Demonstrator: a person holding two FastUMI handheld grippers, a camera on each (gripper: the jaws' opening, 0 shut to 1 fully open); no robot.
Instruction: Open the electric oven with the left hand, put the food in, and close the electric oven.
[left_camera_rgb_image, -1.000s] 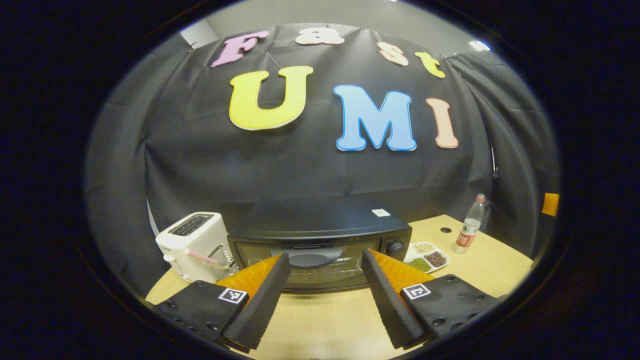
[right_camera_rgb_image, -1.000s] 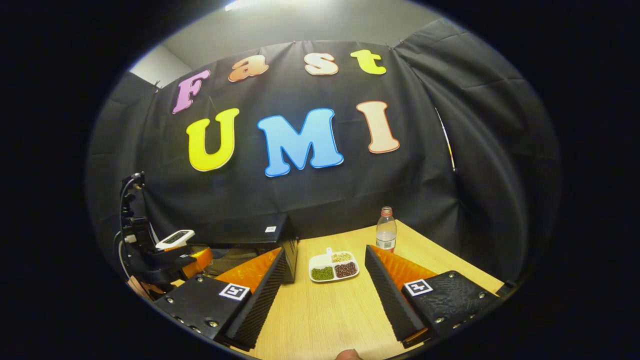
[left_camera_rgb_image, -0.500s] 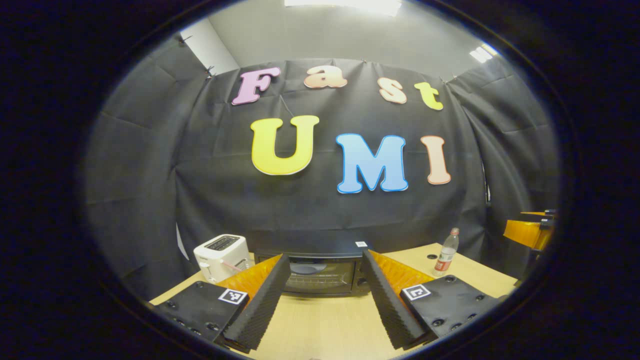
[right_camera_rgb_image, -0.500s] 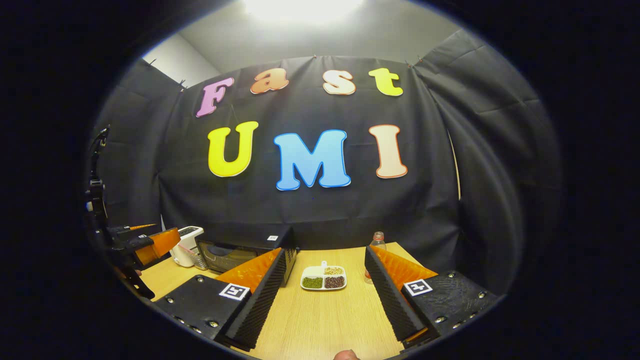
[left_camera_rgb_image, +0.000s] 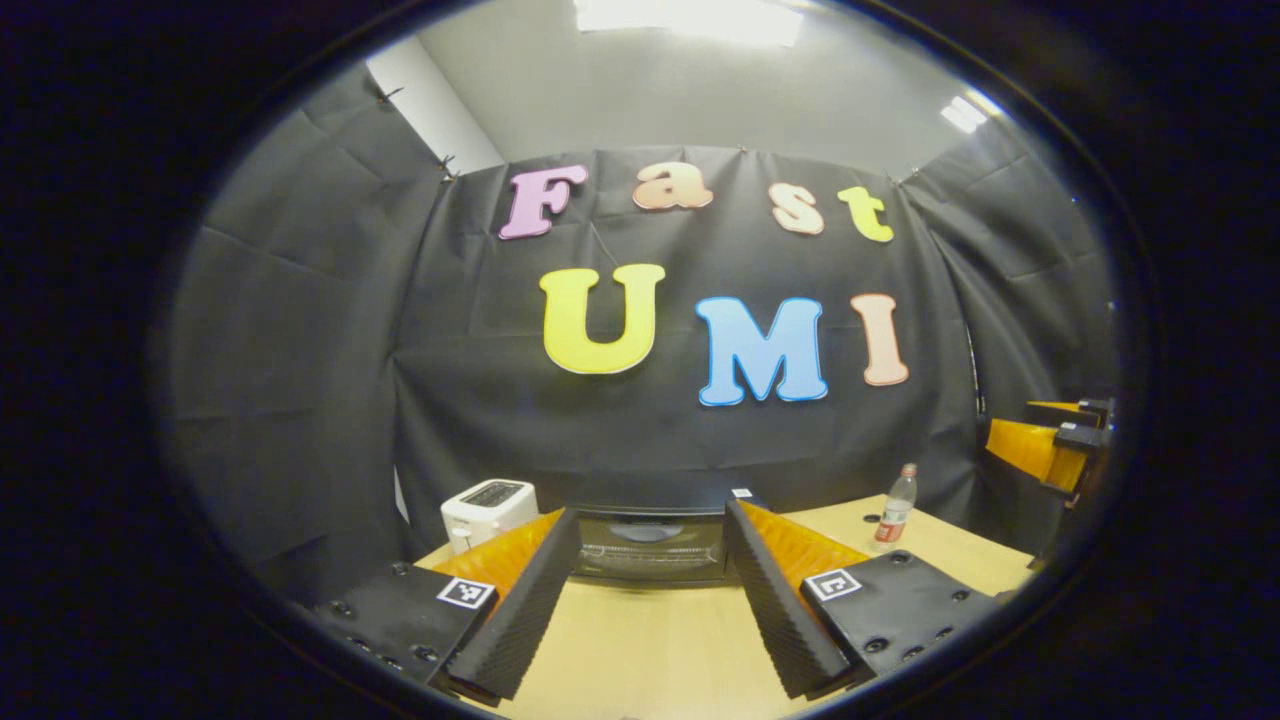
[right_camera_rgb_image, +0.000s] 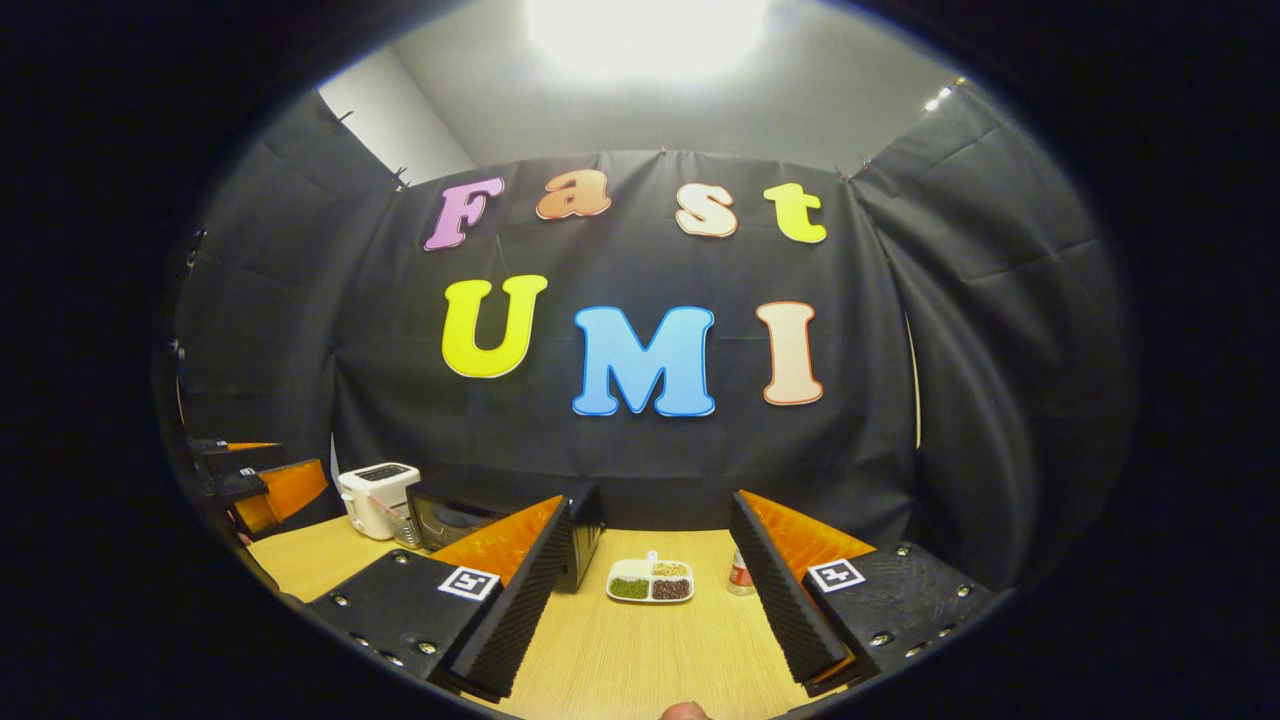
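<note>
Black oven beyond the open left jaws, door closed

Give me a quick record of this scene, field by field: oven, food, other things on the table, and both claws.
oven: black electric oven at the back of the wooden table, door shut
food: white divided tray of beans and grains on the table, right of the oven
toaster: white toaster, left of the oven
bottle: plastic bottle, right of the oven
left claw: open, empty, aimed at the oven door, well short of it
right claw: open, empty, aimed at the tray
</note>
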